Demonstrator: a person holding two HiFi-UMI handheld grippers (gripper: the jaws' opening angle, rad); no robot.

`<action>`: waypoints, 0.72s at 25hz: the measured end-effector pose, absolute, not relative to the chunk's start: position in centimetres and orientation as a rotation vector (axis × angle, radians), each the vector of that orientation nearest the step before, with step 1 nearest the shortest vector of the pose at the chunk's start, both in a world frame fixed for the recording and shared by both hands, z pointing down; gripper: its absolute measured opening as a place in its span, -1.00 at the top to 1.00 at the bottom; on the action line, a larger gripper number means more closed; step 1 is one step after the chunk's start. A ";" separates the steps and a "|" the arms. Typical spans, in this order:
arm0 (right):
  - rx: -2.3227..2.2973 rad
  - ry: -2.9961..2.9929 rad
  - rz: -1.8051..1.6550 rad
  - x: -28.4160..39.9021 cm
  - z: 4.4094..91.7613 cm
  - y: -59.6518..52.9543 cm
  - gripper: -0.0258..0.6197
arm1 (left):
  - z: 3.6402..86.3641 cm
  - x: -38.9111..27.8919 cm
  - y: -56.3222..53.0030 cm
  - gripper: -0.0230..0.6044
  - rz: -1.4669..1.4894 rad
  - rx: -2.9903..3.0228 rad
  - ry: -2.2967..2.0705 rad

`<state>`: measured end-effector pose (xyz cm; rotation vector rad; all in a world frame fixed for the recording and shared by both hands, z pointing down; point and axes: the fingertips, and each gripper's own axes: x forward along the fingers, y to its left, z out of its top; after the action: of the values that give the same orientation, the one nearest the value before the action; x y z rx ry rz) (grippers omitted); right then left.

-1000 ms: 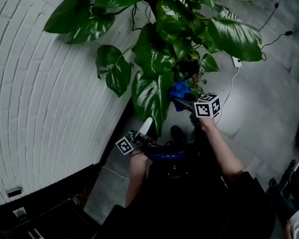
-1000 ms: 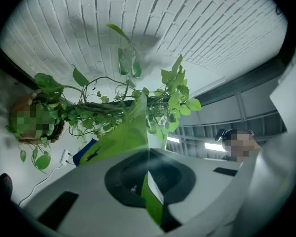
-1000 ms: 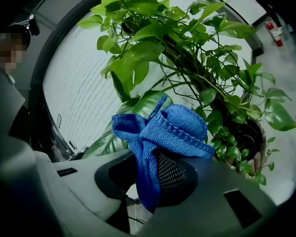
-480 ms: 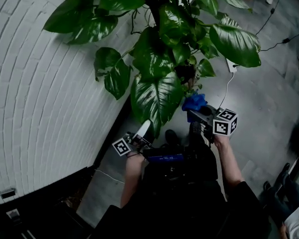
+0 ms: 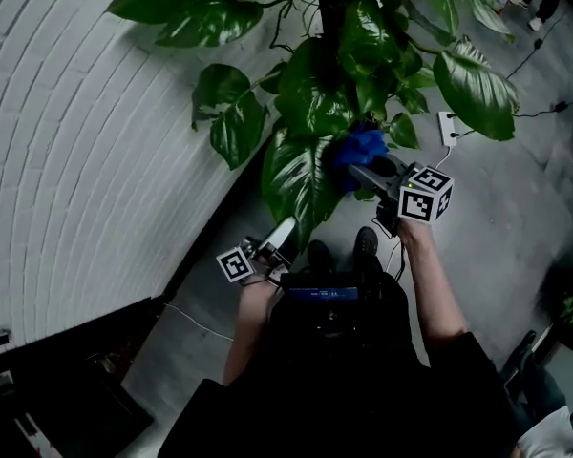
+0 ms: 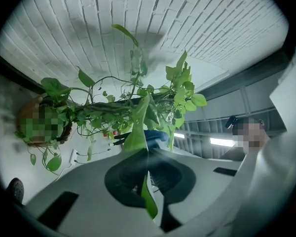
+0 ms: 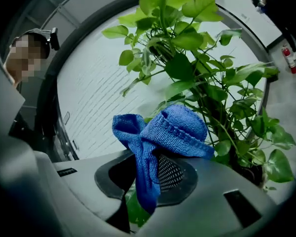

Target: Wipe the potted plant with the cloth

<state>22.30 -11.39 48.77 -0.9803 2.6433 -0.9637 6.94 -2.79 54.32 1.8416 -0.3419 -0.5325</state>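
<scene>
The right gripper (image 7: 149,168) has its jaws clamped on a blue cloth (image 7: 173,126), which bunches up above them. In the head view this gripper sits at about one o'clock from centre. The cloth is among the lower foliage of the potted plant (image 5: 349,74), just beside a large hanging leaf (image 5: 301,175). The left gripper (image 6: 147,158), at seven o'clock from the cloth, has its jaws closed on that leaf's lower tip. A white brick wall (image 5: 86,170) fills the nine o'clock side.
</scene>
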 end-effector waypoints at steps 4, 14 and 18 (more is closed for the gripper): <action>-0.992 2.621 -0.975 20.8 47.8 -16.2 0.58 | 54.1 7.2 -2.7 0.87 -0.529 1.859 -0.348; -1.026 2.654 -1.005 17.8 48.6 -21.5 0.58 | 54.1 6.8 -2.5 0.87 -0.544 1.868 -0.356; -0.992 2.671 -1.078 17.2 50.5 -19.9 0.58 | 54.1 6.7 -2.4 0.87 -0.564 1.856 -0.349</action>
<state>17.17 -19.93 50.52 -0.9919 2.6706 -1.0783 6.68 -2.44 54.05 1.8558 -0.3487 -0.5642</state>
